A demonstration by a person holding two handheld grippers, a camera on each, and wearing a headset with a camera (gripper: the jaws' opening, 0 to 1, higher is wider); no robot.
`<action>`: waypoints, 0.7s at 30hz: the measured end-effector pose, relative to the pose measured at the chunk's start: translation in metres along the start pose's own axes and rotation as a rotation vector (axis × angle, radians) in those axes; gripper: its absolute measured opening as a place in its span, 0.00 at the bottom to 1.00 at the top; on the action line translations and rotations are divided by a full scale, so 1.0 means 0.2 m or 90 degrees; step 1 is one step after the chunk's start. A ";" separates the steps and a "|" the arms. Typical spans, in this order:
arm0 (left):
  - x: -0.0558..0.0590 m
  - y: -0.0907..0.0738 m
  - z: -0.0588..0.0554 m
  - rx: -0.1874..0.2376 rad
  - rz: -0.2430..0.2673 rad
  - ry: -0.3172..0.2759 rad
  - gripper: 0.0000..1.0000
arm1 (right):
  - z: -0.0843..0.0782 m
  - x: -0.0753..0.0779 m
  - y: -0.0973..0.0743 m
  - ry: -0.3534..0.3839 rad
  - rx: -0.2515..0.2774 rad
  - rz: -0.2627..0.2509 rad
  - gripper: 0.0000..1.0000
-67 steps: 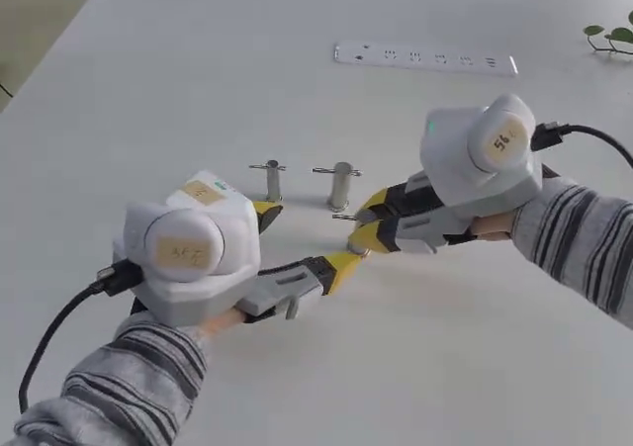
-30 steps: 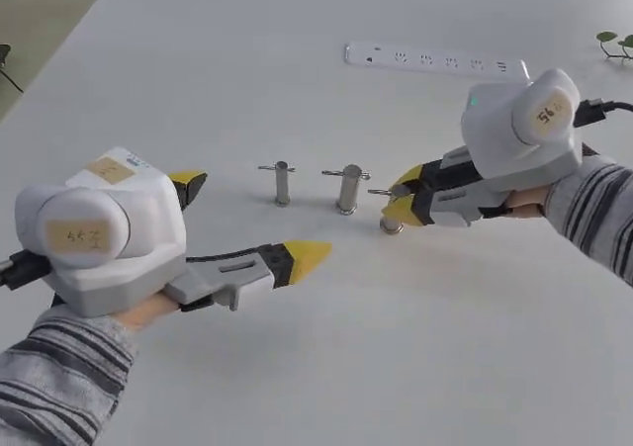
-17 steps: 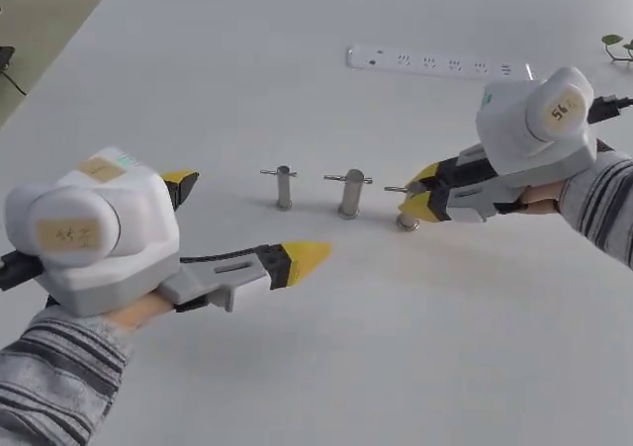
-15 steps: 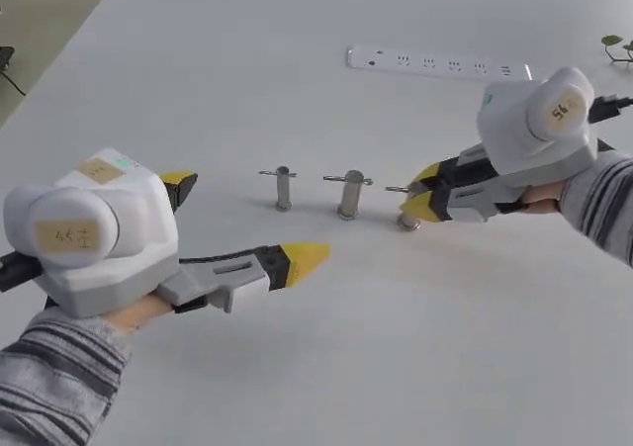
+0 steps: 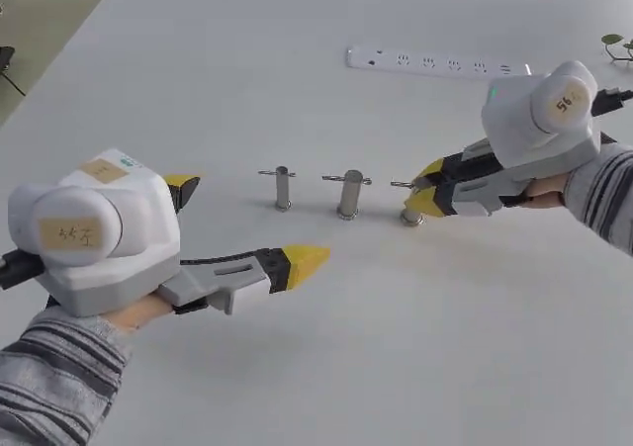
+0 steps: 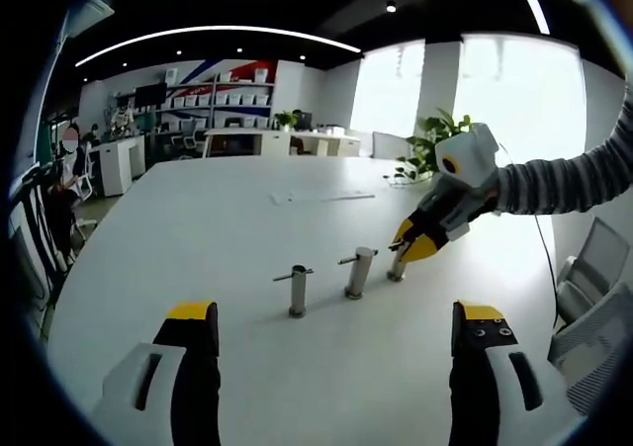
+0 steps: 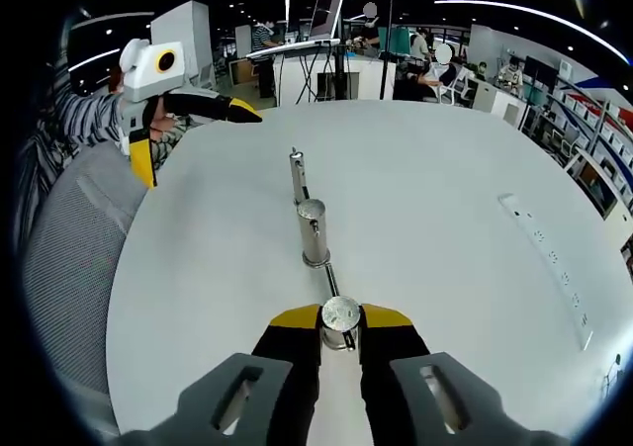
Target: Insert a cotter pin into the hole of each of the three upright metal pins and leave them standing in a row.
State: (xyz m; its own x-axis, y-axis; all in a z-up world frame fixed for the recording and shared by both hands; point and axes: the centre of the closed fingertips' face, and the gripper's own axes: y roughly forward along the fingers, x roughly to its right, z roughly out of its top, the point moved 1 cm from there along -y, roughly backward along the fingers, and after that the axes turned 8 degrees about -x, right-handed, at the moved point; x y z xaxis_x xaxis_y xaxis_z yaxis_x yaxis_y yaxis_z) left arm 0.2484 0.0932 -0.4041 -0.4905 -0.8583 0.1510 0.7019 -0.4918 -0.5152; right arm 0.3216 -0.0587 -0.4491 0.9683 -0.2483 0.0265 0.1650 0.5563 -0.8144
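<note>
Right gripper (image 5: pixel 420 197) jaws tight on rightmost metal pin (image 7: pixel 339 314), probably upright; left gripper (image 5: pixel 247 221) jaws wide apart, near left; power strip (image 5: pixel 435 63) far behind.

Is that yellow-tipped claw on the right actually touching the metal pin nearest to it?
Touching. In the right gripper view the right gripper has its two yellow tips pressed against either side of the metal pin.
</note>
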 end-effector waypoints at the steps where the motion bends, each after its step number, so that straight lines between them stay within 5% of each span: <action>1: 0.00 0.00 0.00 0.000 0.000 0.001 0.97 | 0.00 0.00 0.00 -0.001 0.001 0.000 0.09; 21: 0.00 0.00 -0.02 -0.017 -0.005 0.009 0.96 | 0.00 0.00 -0.01 -0.052 -0.001 -0.008 0.13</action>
State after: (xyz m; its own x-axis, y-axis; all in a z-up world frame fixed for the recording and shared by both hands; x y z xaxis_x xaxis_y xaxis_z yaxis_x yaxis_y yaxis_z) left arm 0.2463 0.0935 -0.4070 -0.5033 -0.8520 0.1443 0.6841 -0.4949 -0.5358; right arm 0.3216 -0.0594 -0.4476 0.9782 -0.1898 0.0839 0.1770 0.5517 -0.8151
